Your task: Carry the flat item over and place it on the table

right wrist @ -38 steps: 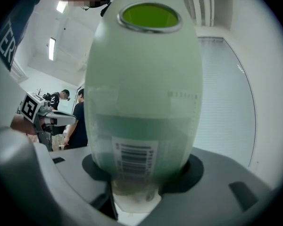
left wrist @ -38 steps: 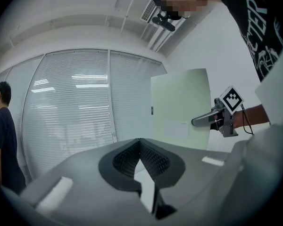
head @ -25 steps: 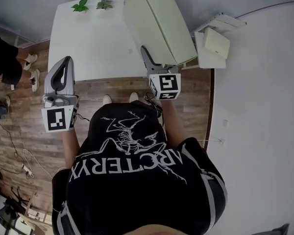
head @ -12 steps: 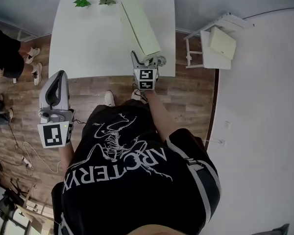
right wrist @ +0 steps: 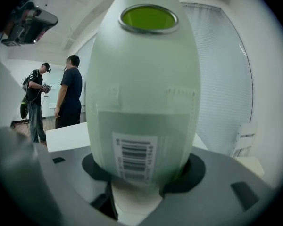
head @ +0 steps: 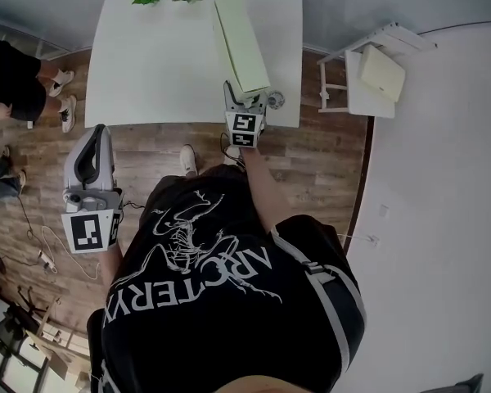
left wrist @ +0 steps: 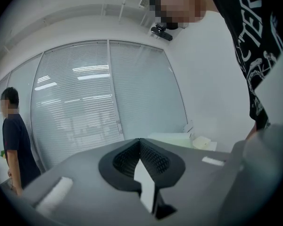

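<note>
My right gripper [right wrist: 141, 185] has its fingers squeezed tight on the near end of the flat pale green board with a barcode sticker [right wrist: 146, 93]. The board reaches out ahead of my fingers over the white table [head: 164, 56], but I cannot tell if it touches the top. My left gripper [left wrist: 141, 166] is over the brown wood floor [head: 147, 150], short of the table, fingers pressed together with nothing between them.

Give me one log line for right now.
right gripper: shut on flat item | flat item: over table | left gripper: shut, empty, short of table | release: not yet
</note>
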